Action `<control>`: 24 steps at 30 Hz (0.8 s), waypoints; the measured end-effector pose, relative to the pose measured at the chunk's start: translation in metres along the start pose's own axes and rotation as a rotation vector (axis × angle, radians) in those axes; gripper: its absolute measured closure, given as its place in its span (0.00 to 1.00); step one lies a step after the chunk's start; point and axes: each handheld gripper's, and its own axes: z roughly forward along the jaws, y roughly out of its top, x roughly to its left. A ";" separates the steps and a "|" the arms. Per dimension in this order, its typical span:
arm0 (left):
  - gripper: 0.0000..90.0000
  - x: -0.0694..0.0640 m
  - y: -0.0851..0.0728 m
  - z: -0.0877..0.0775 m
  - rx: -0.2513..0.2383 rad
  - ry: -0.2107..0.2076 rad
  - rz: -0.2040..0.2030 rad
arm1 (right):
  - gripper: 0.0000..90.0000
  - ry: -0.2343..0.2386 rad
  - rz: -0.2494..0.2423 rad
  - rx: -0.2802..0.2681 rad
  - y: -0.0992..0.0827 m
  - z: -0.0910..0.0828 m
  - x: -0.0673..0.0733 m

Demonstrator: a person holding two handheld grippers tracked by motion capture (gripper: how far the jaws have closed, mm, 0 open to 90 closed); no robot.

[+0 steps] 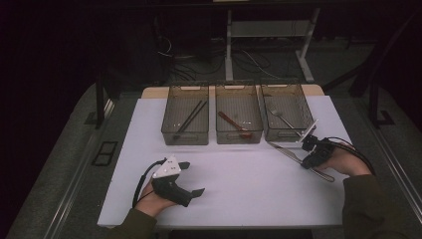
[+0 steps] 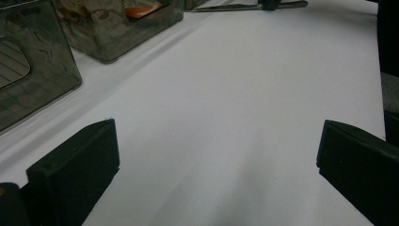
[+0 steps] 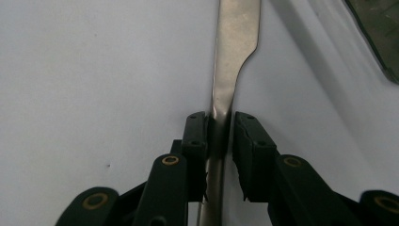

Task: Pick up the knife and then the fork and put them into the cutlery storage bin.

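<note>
Right gripper (image 3: 220,136) is clamping the metal knife (image 3: 230,70) lying near the desk's right edge, before the right bin (image 1: 283,119); not lifted yet. Chopsticks, spoon, fork binned. Left gripper (image 1: 191,179) is idling wide open, empty.

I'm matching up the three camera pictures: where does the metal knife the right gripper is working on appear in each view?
High view: knife lies slantwise at right, before the right-hand bin.
Left gripper view: knife along the top edge, far across the table.
Right gripper view: knife runs up the middle, between the right gripper's pads.
Shared landmark: the white table.
</note>
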 end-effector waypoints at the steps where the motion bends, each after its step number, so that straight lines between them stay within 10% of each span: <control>1: 0.00 0.000 0.000 0.000 0.001 0.000 0.001 | 0.83 0.004 -0.003 0.003 0.000 0.000 0.000; 13: 0.00 0.001 0.000 0.000 0.003 0.000 -0.002 | 0.89 0.010 -0.009 0.015 0.002 0.000 0.001; 24: 0.00 0.001 0.000 0.000 -0.006 0.000 -0.001 | 0.89 0.035 0.033 -0.102 -0.013 -0.008 -0.001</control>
